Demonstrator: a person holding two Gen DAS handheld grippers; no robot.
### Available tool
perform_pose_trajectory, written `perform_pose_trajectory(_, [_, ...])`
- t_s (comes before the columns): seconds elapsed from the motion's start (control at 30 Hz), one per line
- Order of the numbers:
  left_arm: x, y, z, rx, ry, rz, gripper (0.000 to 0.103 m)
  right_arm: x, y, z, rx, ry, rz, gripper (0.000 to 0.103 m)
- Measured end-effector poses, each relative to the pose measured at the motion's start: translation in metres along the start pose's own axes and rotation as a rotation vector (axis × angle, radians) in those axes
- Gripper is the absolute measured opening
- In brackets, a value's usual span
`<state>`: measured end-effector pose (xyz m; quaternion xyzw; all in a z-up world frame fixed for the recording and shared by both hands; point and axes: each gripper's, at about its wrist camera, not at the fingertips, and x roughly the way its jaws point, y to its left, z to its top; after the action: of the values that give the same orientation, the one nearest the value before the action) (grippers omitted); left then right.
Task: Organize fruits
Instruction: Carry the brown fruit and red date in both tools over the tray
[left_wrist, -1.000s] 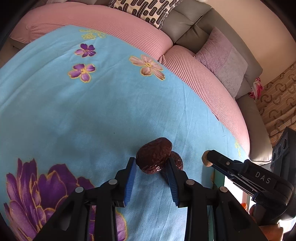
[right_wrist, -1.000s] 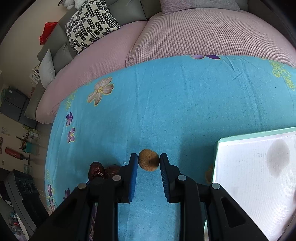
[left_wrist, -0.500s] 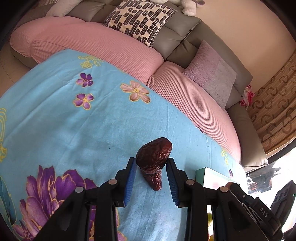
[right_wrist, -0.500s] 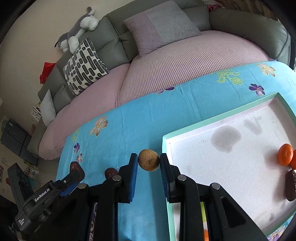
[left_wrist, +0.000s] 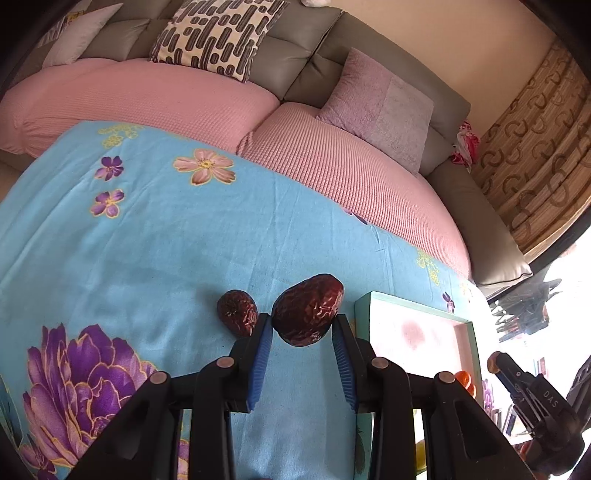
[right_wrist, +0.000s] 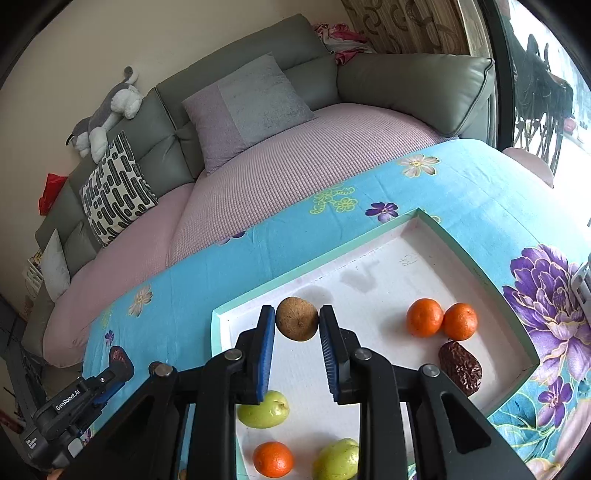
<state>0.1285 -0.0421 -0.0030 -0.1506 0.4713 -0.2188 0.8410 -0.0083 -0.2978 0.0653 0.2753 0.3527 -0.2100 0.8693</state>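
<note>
Your left gripper (left_wrist: 301, 328) is clamped on a wrinkled red date (left_wrist: 307, 309), held above the blue floral cloth (left_wrist: 147, 240) near the tray's corner. Your right gripper (right_wrist: 297, 326) pinches a round brown fruit (right_wrist: 296, 318) over the white tray (right_wrist: 369, 280), where oranges (right_wrist: 424, 317), green fruits (right_wrist: 263, 409) and another date (right_wrist: 460, 366) lie.

Blue floral cloth (left_wrist: 184, 240), mint-rimmed white tray (right_wrist: 314, 271), orange tangerines (right_wrist: 441, 319), dark-red dates (left_wrist: 306, 310).
</note>
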Motion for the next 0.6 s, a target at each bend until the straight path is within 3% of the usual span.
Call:
perform_pose_trajectory(0.4, [0.005,-0.047,-0.009,0.163,-0.016,-0.048,0.036,-0.009,-0.041,0.009,0.082,-0.023,-0.061,0.025])
perform_pose_trajectory(0.6, [0.016,-0.076,-0.023,0.252,0.019,-0.062,0.036,-0.006,-0.056,0.01,0.117,-0.002,-0.084,0.025])
